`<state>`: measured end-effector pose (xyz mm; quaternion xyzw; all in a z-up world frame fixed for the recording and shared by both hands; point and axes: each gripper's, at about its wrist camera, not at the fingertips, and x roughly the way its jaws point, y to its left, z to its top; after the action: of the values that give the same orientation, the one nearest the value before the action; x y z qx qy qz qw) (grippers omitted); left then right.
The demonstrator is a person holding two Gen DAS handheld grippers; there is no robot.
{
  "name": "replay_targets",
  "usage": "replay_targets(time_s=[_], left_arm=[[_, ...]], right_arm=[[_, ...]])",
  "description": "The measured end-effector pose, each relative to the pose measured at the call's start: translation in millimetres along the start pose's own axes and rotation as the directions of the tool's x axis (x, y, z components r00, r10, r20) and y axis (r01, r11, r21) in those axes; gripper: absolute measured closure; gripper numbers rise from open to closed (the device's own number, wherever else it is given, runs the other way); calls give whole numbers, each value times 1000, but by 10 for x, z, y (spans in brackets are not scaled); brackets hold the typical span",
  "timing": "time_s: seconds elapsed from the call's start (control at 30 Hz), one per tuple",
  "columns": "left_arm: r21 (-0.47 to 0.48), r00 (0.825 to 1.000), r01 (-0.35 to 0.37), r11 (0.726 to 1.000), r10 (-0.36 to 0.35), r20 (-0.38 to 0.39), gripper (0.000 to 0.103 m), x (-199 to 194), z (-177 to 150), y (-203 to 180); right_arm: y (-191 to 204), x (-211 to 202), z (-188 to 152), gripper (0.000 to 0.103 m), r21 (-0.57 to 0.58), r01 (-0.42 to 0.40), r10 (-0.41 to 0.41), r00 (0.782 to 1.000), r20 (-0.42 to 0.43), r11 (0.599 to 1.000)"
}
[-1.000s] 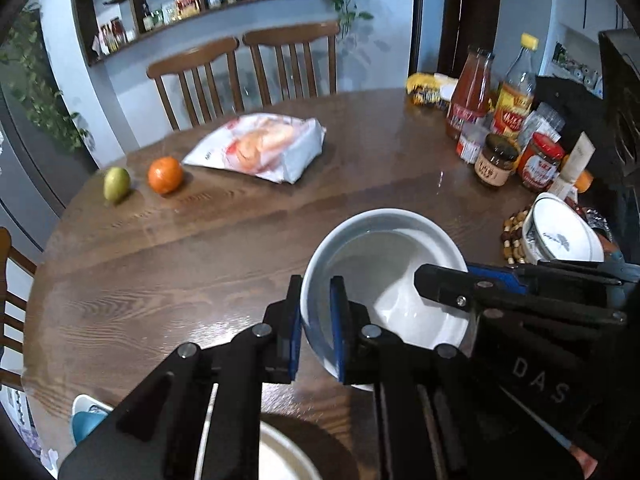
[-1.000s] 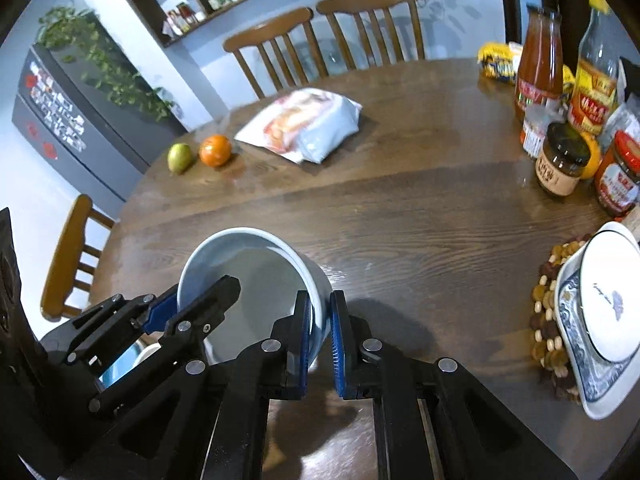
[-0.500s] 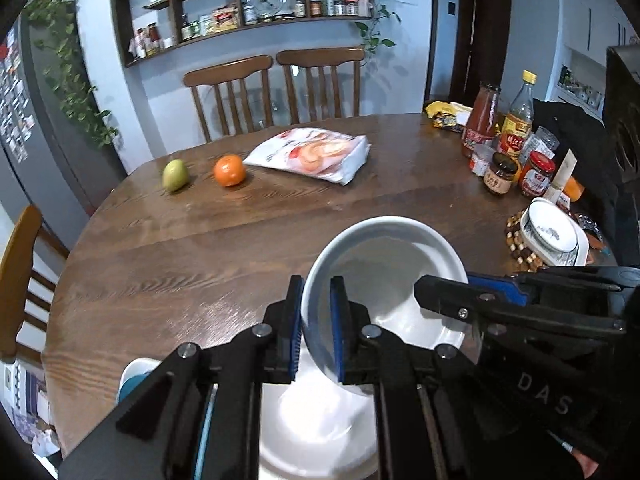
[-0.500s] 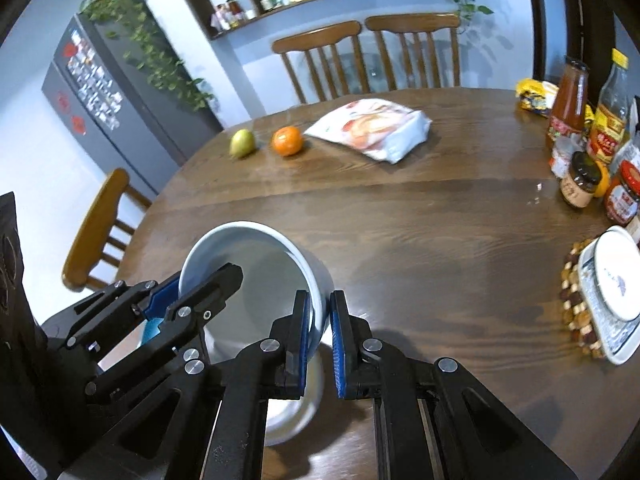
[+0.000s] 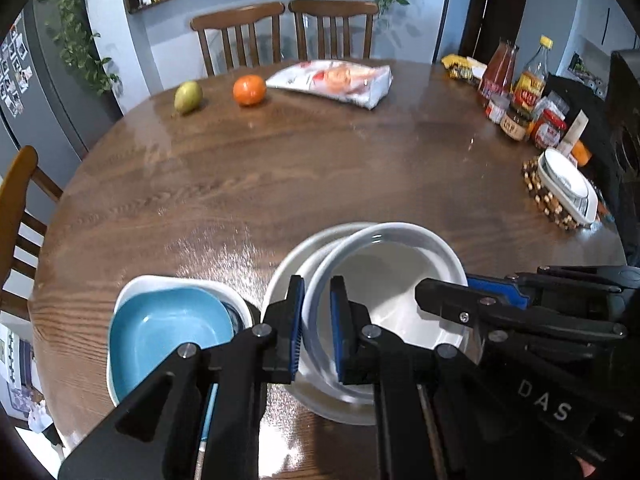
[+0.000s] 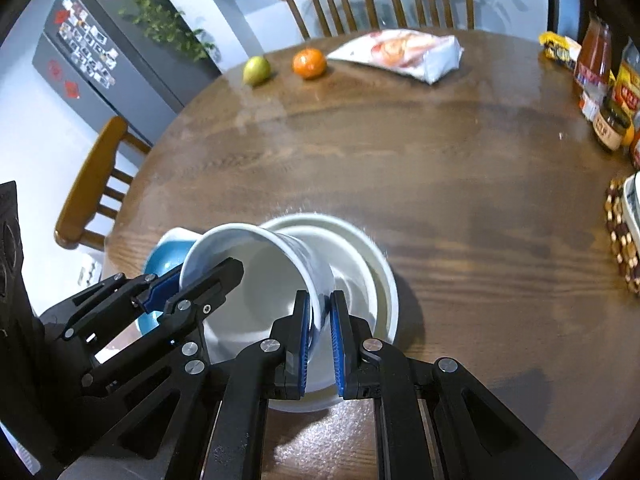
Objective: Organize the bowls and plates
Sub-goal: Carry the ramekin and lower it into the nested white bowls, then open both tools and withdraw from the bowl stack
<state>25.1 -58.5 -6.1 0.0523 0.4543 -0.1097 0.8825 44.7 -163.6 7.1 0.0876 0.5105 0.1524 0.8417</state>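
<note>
Both grippers clamp the white bowl (image 5: 400, 280) by opposite rims: the left gripper (image 5: 317, 328) on its left rim, the right gripper (image 6: 320, 332) on its right. The bowl hangs tilted over a wider white dish (image 6: 380, 276) at the near edge of the bench (image 5: 320, 168), with a blue bowl (image 5: 168, 332) just left.

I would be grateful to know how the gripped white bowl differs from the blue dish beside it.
The white bowl is round, tilted and clamped at its rim by both grippers above a larger white bowl; the blue dish is squarish, free, lying nested in a white dish. Both face upward.
</note>
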Motion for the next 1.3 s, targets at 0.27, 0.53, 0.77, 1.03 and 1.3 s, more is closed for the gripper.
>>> replay_targets(time_s=[0.27,0.53,0.77,1.03,1.3], left_arm=[[21,997,20,1000,-19,-71,93,175,-106,-6],[27,997,8,1000,-6,-83,92,241,-97,6],[15,997,8,1000,-7,-83,91,258,-76,27],[19,1000,4,1000,-4,-10,67,52,9,34],[-4,999,-17,1000,18,51,27,-145,44,136]], right_arm=[[-44,181,-75,91,30,23,-21,998,-53,999],[-33,218,-68,91,28,32,-30,998,-55,999],[9,180,-18,91,9,42,-42,999,-34,999],[34,29,42,91,2,45,-45,999,16,999],[-7,-169,60,75,4,26,-27,997,79,1000]])
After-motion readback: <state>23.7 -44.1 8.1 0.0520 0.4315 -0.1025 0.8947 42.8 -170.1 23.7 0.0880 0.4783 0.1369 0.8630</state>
